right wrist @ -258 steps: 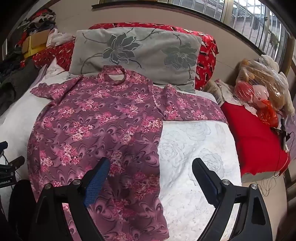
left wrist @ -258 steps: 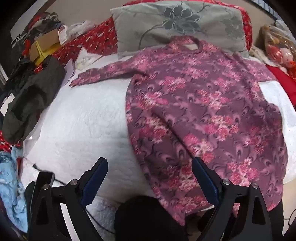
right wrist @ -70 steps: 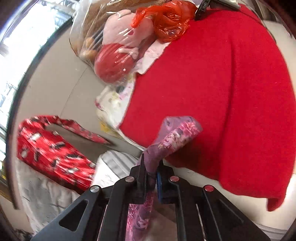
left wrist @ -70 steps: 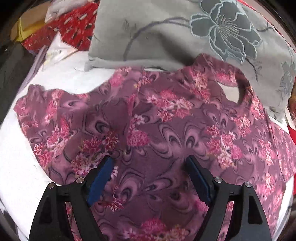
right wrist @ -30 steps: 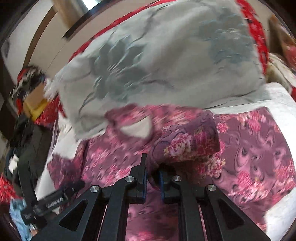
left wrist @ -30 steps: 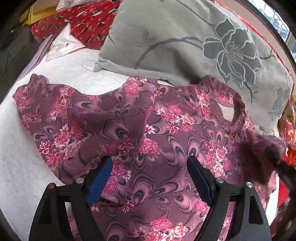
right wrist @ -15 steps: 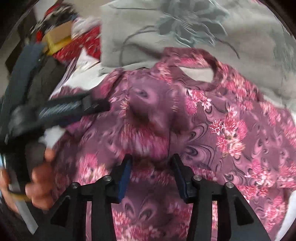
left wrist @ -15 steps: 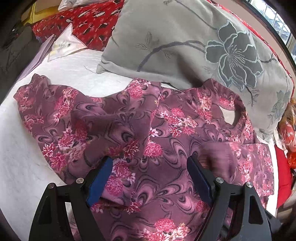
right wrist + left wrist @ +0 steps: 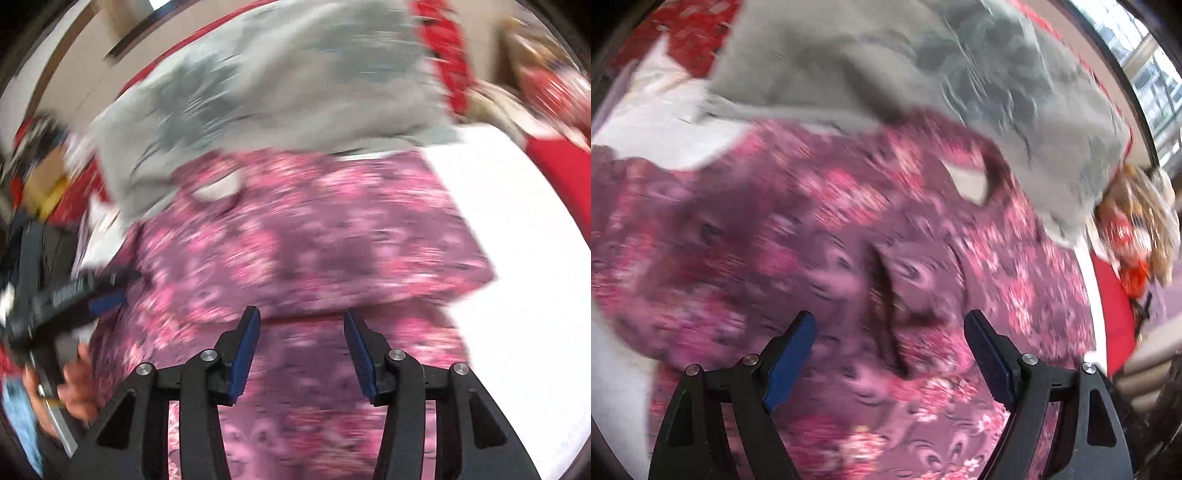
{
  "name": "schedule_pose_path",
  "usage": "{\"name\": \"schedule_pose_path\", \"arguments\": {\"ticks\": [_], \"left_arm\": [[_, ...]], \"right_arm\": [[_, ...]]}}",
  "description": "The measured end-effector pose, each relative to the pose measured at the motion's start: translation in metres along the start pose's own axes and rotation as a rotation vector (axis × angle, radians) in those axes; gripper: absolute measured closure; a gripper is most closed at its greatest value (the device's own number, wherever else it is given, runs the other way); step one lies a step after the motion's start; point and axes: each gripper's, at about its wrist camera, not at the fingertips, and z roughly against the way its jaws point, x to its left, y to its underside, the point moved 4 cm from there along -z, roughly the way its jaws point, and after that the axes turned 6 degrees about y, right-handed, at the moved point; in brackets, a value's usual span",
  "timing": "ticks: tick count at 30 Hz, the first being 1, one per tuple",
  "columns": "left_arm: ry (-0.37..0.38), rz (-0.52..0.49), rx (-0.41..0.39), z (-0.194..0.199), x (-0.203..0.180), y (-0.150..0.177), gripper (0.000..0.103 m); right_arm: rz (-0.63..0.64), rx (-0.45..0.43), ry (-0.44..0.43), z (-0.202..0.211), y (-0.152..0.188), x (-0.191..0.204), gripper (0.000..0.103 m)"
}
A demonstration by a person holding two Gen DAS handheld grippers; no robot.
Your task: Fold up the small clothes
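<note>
Blue-padded jaws of the right gripper (image 9: pixel 301 350) have just been opening and now stand parted with nothing between them, hovering over the purple floral top (image 9: pixel 314 240). Its sleeve (image 9: pixel 916 280) lies folded inward across the chest, probably laid there to narrow the garment. The left gripper (image 9: pixel 888 354), held by a hand (image 9: pixel 70 384), is spread wide and empty above the same cloth, likely ready for the other sleeve. The top lies flat on a white quilted bedcover (image 9: pixel 517 221), neckline (image 9: pixel 975 181) toward a grey flowered pillow (image 9: pixel 923 62). A red cushion (image 9: pixel 1115 314) and a bagged soft toy (image 9: pixel 1137 229) sit to one side. Both views are motion-blurred.
</note>
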Motion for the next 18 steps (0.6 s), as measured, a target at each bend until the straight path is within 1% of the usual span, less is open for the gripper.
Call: {"name": "schedule_pose_path", "arguments": {"ticks": [1,2,3,4,5,6,8,10,11,13,14,15,17,18], "left_arm": [[-0.031,-0.015,-0.021,-0.003,-0.003,-0.001,0.020],[-0.046,-0.032,-0.047,-0.004,-0.007,-0.002,0.026],[-0.043,-0.037,-0.077,-0.006,-0.011,-0.004,0.037],[-0.034,-0.036,-0.096,-0.007,-0.014,-0.005,0.076],[-0.010,-0.037,-0.095,-0.008,-0.016,-0.007,0.096],[0.004,-0.026,-0.108,-0.006,-0.015,-0.009,0.096],[-0.006,-0.003,-0.197,0.008,-0.009,-0.011,0.096],[-0.021,0.014,-0.282,0.032,-0.002,-0.015,0.096],[-0.052,0.024,-0.322,0.044,0.005,-0.019,0.097],[-0.108,0.037,-0.369,0.059,0.016,-0.022,0.097],[-0.104,0.050,-0.365,0.063,0.025,-0.024,0.097],[-0.083,0.066,-0.337,0.062,0.029,-0.023,0.097],[-0.062,0.101,-0.306,0.057,0.039,-0.023,0.097],[-0.074,0.103,-0.295,0.053,0.041,-0.023,0.097]], "right_arm": [[-0.042,-0.009,0.008,0.003,-0.002,-0.013,0.053],[-0.074,-0.019,0.017,0.006,-0.004,-0.024,0.053],[-0.092,-0.026,0.025,0.007,-0.006,-0.030,0.053],[-0.116,-0.034,0.036,0.010,-0.009,-0.040,0.053],[-0.128,-0.039,0.043,0.010,-0.012,-0.046,0.053],[-0.147,-0.048,0.056,0.012,-0.016,-0.055,0.053],[-0.181,-0.059,0.067,0.013,-0.022,-0.068,0.053],[-0.248,-0.073,0.069,0.012,-0.031,-0.087,0.053],[-0.282,-0.077,0.066,0.011,-0.034,-0.095,0.052],[-0.353,-0.074,0.050,0.006,-0.038,-0.111,0.050],[-0.375,-0.070,0.045,0.003,-0.038,-0.115,0.050],[-0.408,-0.057,0.033,-0.004,-0.038,-0.120,0.050],[-0.434,-0.029,-0.001,-0.017,-0.040,-0.122,0.050],[-0.431,-0.006,-0.023,-0.028,-0.041,-0.118,0.050]]}}
